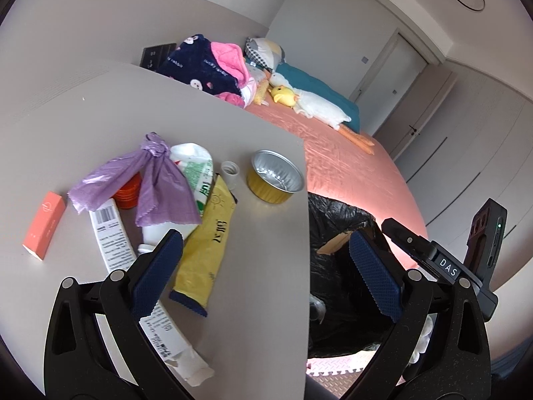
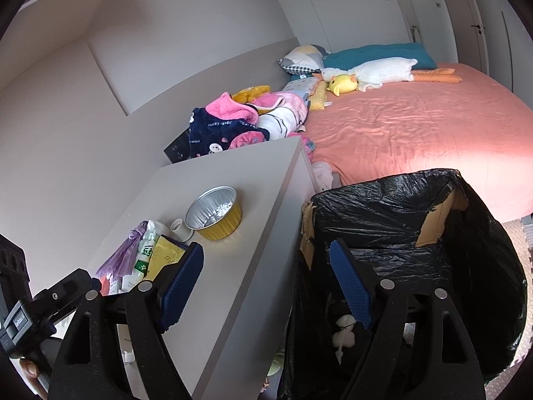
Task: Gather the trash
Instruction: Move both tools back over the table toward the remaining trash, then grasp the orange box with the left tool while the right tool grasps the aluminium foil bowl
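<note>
We see the trash heaped on the grey table (image 1: 260,233) just ahead of the left tongs (image 1: 263,266): a purple bag (image 1: 156,183), a yellow packet (image 1: 206,250), a white carton (image 1: 113,236) and a foil cup (image 1: 274,176). Both tongs stand released, nothing between their pads. The right tongs (image 2: 266,286) straddle the table edge and the black-lined bin (image 2: 433,233) beside it. Beyond lies a bed (image 2: 416,126) with a pink sheet, under pale walls.

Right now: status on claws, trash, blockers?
Left claw open, empty. Right claw open, empty, at bin edge. Trash on table: foil cup, yellow pack, purple bag. No blockers seen.
</note>
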`<state>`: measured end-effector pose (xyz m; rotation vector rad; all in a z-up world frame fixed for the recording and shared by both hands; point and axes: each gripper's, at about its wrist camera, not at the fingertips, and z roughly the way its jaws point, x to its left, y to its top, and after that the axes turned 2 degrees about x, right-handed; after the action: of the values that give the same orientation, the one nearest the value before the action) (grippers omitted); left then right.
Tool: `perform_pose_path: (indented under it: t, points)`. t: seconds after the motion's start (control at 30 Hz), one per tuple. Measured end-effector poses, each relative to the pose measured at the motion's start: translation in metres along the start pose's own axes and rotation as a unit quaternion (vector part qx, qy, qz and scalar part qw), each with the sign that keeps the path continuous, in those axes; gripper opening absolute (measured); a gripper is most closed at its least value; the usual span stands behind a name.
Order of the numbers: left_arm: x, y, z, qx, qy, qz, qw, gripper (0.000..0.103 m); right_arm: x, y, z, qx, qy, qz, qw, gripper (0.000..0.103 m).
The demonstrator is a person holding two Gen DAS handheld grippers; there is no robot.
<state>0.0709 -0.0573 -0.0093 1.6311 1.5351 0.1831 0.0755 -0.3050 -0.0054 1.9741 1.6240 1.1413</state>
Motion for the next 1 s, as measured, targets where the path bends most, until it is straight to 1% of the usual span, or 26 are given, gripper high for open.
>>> perform_pose_path:
  t: [0.2, 0.33, 0.57, 0.77, 0.9, 1.0]
  points:
    - [0.027, 0.002, -0.012, -0.008, 0.019, -0.017, 0.9997, 0.096, 0.022, 0.003, 0.019, 0.005, -0.006, -0.032, 0.999, 0.088]
    - [0.045, 0.003, -0.021, -0.013, 0.035, -0.027, 0.999, 0.096, 0.032, 0.006, 0.033, 0.009, -0.013, -0.048, 0.999, 0.09]
    - [0.073, 0.001, -0.032, -0.017, 0.061, -0.045, 0.9969, 0.096, 0.048, 0.007, 0.053, 0.021, -0.021, -0.076, 0.997, 0.091]
    - [0.092, -0.002, -0.033, -0.006, 0.089, -0.053, 0.9946, 0.096, 0.057, 0.009, 0.071, 0.034, -0.027, -0.095, 0.995, 0.092]
    - [0.103, -0.004, -0.035, -0.011, 0.118, -0.056, 0.9913, 0.096, 0.061, 0.013, 0.081, 0.04, -0.028, -0.102, 0.994, 0.092]
    - [0.11, -0.001, -0.033, -0.005, 0.155, -0.045, 0.9868, 0.096, 0.066, 0.015, 0.089, 0.045, -0.031, -0.112, 0.992, 0.092]
